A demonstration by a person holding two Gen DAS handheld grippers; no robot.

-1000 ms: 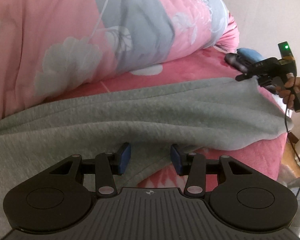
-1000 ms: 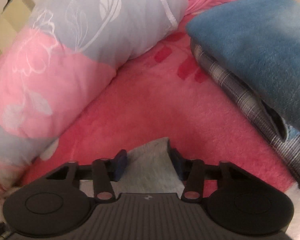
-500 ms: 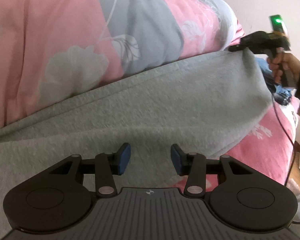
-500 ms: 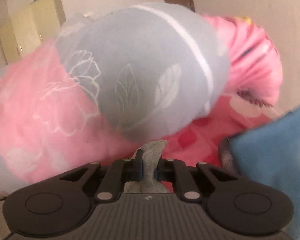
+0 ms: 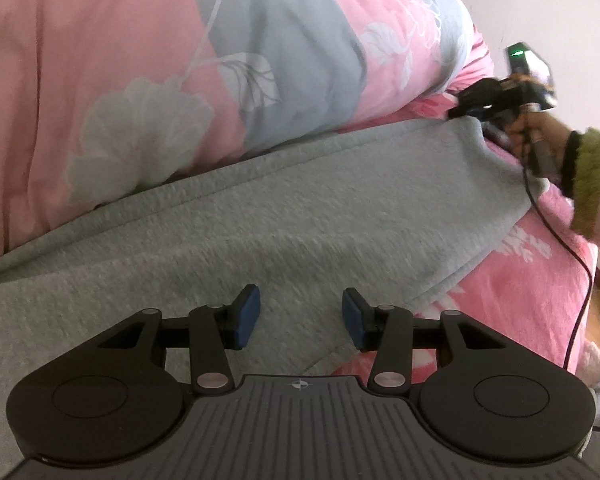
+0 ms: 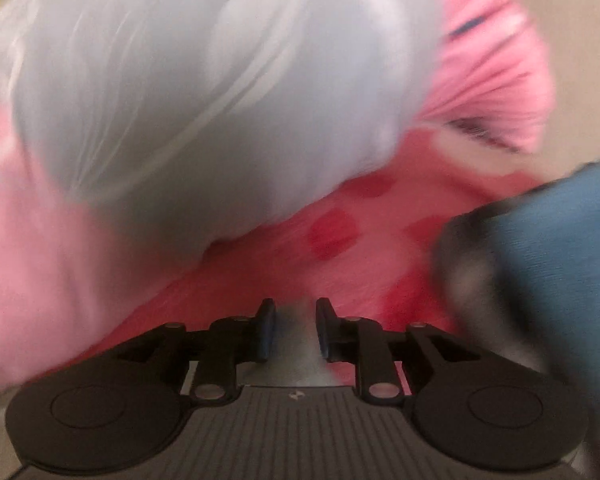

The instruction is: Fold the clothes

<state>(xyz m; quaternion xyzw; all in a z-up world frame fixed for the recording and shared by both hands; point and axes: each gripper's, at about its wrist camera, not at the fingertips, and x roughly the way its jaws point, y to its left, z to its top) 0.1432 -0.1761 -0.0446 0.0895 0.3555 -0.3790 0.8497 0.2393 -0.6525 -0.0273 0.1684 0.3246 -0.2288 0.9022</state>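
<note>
Grey garment (image 5: 300, 200) lay spread against the rolled quilt (image 5: 180, 60), far corner pinched in the right gripper (image 6: 295, 330), left gripper (image 5: 300, 312) gaped wide over its near edge; folding looked mid-way, no neat fold visible.

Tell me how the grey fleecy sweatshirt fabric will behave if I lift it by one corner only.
Probably floppy: the grey fleecy sweatshirt fabric drapes and sags between the right gripper and the bed. It looks thick, so likely heavyish and prone to dragging on the pink bedsheet. Its fuzzy surface should not slip easily from the blue pads.
</note>
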